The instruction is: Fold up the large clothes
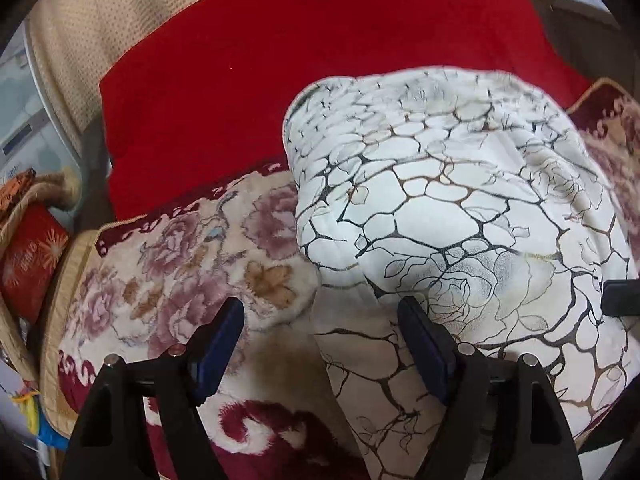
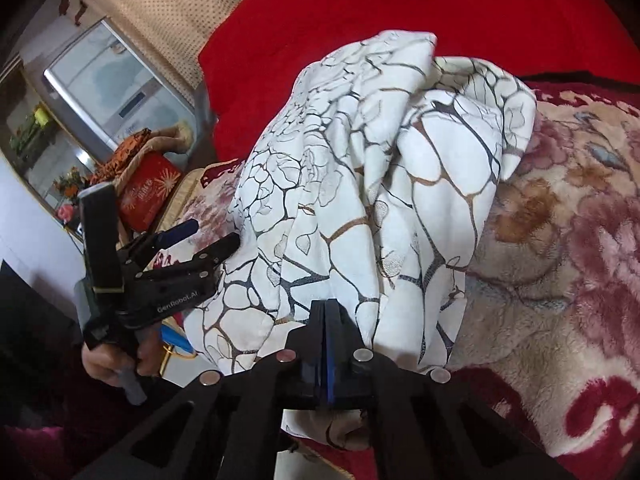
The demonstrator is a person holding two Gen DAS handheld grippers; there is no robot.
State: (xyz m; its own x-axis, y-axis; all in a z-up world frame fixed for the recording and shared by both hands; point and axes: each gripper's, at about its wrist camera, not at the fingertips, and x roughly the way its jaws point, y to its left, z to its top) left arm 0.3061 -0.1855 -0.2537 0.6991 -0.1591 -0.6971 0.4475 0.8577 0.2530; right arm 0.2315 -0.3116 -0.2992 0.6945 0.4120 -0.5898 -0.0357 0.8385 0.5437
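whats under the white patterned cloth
The white patterned cloth lies bunched on a floral plush blanket, with a red cover behind it. The blanket shows all around the cloth, but anything directly beneath the heap is covered and cannot be seen.

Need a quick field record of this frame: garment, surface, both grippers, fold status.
garment: white cloth with dark vein print, bunched in a heap, not flat
surface: floral plush blanket over red cover
left gripper: open, cloth edge lies between the fingers, not pinched
right gripper: shut at the cloth's near edge; whether it pinches cloth is unclear
fold status: no neat fold visible
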